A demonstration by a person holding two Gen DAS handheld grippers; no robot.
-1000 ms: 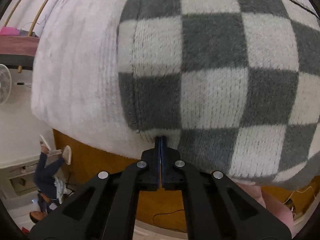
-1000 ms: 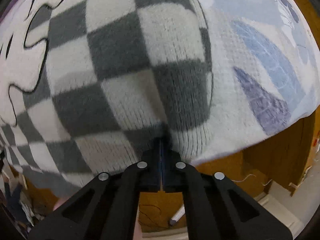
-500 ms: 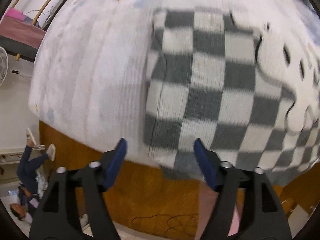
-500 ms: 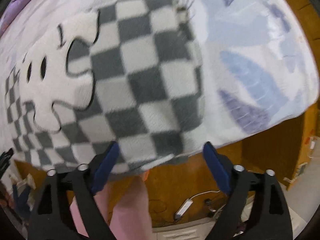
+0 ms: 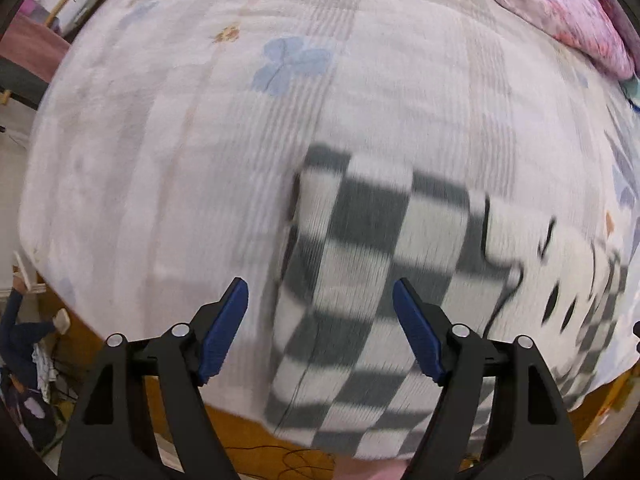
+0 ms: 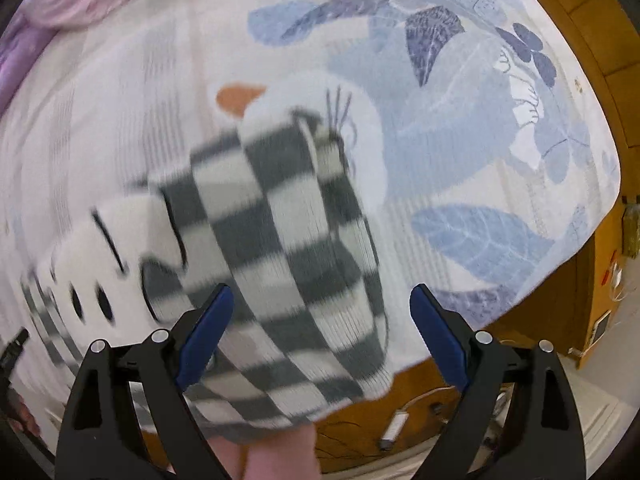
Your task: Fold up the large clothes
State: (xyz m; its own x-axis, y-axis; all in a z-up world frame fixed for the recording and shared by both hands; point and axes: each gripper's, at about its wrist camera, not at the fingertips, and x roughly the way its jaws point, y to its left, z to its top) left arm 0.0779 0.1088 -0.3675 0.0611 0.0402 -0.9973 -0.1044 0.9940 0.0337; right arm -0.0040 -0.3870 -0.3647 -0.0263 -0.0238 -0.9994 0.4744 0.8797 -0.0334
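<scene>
Left wrist view. Left gripper (image 5: 320, 300): black frame, 2 fingers (image 5: 224, 332) with blue pads, standing wide apart above the bed; the jaws have just been opening and nothing is clamped between them. Grey-and-white checked knitted garment (image 5: 372, 280): folded, lying flat on the bed below the gripper, its near hem at the bed's near edge; a white cartoon patch outlined in black shows on its right side. The picture is blurred. White bedsheet with pale blue flower print and faint stripes (image 5: 200, 140): covers the bed, garment resting on it. Pink floral quilt (image 5: 560, 4): bunched at the far right corner of the bed. Orange-brown wooden bed frame (image 5: 160, 396): visible under the sheet's near edge. A person in dark blue clothing (image 5: 20, 340) shows at the far left edge.

Right wrist view. Right gripper (image 6: 320, 320): same build, its 2 blue-padded fingers (image 6: 204, 336) spread wide over the garment's right end; the jaws have just been opening, with no cloth pinched. The checked garment (image 6: 288, 248) lies on the sheet near the bed's edge, white cartoon patch toward the left. Blue and purple leaf print (image 6: 480, 236) fills the sheet to the right. Wooden frame (image 6: 560, 300) is beyond it.
</scene>
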